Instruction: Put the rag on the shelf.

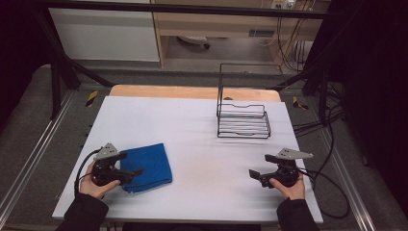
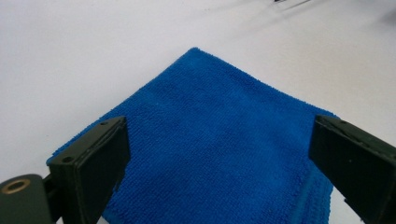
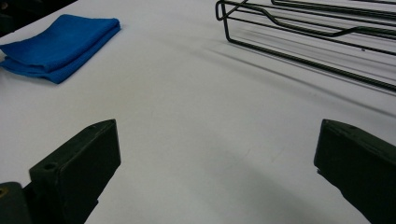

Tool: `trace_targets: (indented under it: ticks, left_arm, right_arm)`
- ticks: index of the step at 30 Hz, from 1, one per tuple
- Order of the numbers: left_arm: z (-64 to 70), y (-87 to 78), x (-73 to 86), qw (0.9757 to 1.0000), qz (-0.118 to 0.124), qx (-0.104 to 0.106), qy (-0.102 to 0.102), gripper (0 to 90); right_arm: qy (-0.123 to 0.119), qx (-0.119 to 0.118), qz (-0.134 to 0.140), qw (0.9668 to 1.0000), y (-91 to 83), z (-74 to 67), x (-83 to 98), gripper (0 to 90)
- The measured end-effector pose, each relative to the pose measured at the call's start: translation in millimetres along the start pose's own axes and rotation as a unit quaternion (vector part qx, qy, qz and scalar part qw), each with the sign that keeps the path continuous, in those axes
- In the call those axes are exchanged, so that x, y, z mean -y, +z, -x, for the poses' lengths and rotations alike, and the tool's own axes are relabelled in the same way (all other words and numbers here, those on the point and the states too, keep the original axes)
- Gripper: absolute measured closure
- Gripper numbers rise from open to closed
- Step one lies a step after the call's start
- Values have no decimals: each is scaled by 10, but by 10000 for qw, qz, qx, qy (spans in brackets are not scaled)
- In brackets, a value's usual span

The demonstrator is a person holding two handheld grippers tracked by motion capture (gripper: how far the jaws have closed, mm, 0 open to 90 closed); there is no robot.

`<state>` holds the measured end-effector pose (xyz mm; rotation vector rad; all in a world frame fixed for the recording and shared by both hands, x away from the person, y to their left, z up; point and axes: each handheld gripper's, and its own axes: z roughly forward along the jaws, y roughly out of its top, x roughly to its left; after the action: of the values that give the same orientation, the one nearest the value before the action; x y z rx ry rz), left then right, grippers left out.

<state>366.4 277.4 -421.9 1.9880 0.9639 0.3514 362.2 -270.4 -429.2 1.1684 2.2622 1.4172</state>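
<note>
High view tells me nothing is gripped yet: my left gripper (image 1: pixel 131 163) spreads its jaws over the folded blue cloth (image 1: pixel 146 166), right gripper (image 1: pixel 263 166) gapes idle over bare table (image 1: pixel 202 144), wire rack (image 1: pixel 243 118) beyond it.

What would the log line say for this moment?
left gripper: open, over folded blue cloth | right gripper: open, over bare table | wire rack: empty

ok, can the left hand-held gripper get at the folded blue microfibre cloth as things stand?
Probably yes. The left hand-held gripper hangs right at the folded blue microfibre cloth, jaws open and spread to either side of it in the left gripper view, and nothing lies between them on the white table.
</note>
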Motion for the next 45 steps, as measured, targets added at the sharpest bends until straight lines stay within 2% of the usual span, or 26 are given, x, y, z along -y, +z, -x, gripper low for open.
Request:
trace_targets:
  ticks: [12,20,28,33,41,45]
  left_arm:
    - [91,47,-25,9998,-109,44,128,57]
    - [172,94,-57,9997,-167,86,140,57]
    - [339,150,-118,9992,-264,218,195,73]
    - [468,224,-152,9985,-365,271,305,96]
    - [648,359,-187,9967,-551,335,488,157]
    - [722,410,-186,9959,-626,345,555,229]
  right_arm:
    - [4,0,-48,10000,11,-3,-2,12]
    - [-20,18,-62,10000,23,-9,1,12]
    - [-23,24,-69,10000,26,-13,2,12]
    - [-23,38,-92,9999,28,-14,3,12]
    - [-29,39,-94,9999,35,-15,3,12]
    - [-41,38,-117,9999,41,-16,5,12]
